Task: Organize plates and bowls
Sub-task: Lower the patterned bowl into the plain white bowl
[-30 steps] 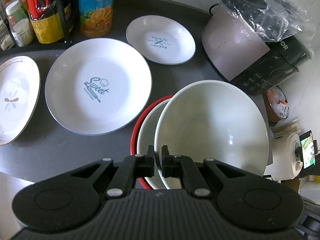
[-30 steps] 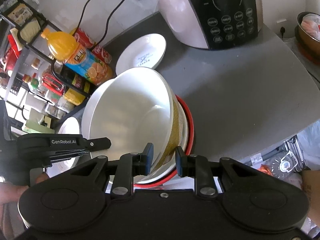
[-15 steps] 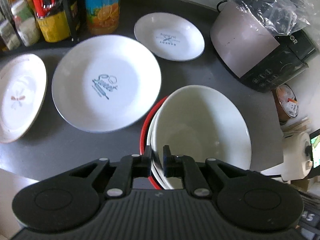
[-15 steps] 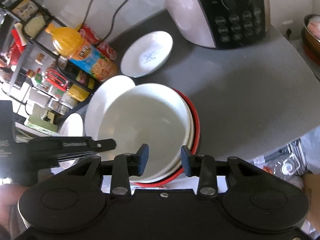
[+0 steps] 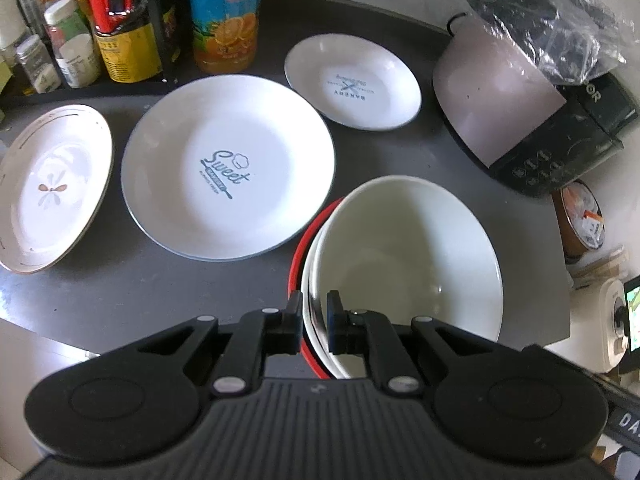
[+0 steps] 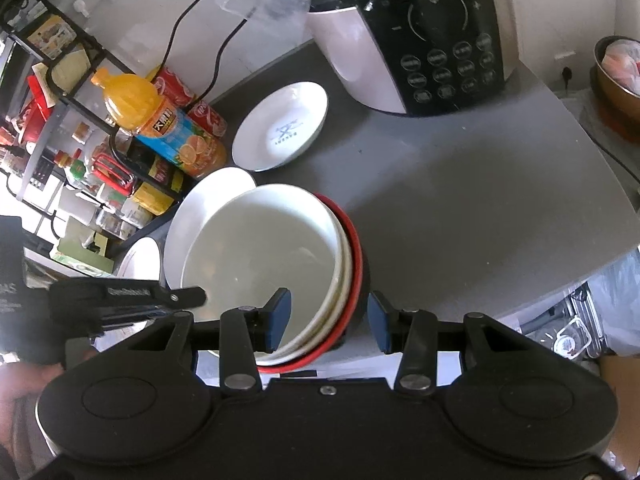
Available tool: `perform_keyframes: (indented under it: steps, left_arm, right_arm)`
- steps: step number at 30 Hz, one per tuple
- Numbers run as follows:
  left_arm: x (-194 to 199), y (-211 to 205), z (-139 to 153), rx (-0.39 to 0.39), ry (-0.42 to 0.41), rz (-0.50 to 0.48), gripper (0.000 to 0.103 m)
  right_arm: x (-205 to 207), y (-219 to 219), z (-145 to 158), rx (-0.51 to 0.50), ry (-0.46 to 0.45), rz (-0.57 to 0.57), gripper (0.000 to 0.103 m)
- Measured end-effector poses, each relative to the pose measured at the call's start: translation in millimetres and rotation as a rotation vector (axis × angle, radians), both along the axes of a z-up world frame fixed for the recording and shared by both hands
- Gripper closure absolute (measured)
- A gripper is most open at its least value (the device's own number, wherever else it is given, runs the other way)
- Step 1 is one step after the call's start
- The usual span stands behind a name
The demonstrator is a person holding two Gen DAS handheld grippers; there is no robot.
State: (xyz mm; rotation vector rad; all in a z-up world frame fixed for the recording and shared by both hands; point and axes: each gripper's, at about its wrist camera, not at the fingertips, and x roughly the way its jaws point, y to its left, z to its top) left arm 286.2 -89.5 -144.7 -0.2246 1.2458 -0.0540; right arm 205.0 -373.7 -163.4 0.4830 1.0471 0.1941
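Note:
A white bowl (image 5: 408, 264) sits nested on top of another white bowl inside a red-rimmed bowl (image 5: 295, 256) on the grey table. My left gripper (image 5: 314, 312) is shut on the white rim at the near left of the stack. On the other side, my right gripper (image 6: 328, 308) has its jaws opening. The stack's rim (image 6: 348, 280) stands between its blue pads without touching them. Behind the stack lie a large "Sweet" plate (image 5: 228, 168), a small "Bakery" plate (image 5: 352, 84) and an oval gold-rimmed plate (image 5: 52, 188).
A rice cooker (image 6: 420, 40) under a plastic bag stands at the back right. An orange juice bottle (image 5: 224, 12) and a rack of condiment jars (image 5: 100, 20) line the back left. The table edge (image 6: 600, 264) runs close on the right of the stack.
The top white bowl, tilted up a second ago, has come down level into the stack. The right jaws have spread away from its rim. The left grip stays.

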Motion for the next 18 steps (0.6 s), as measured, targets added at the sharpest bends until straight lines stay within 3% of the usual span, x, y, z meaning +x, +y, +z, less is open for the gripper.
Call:
perform_keyframes:
  steps: [9, 18]
  left_arm:
    - [-4, 3, 18, 0.018, -0.051, 0.026, 0.095]
    - [10, 13, 2, -0.044, -0.022, 0.019, 0.095]
  right_arm:
    - [4, -5, 8, 0.016, -0.019, 0.008, 0.060]
    - [24, 9, 14, -0.023, -0.033, -0.004, 0.060]
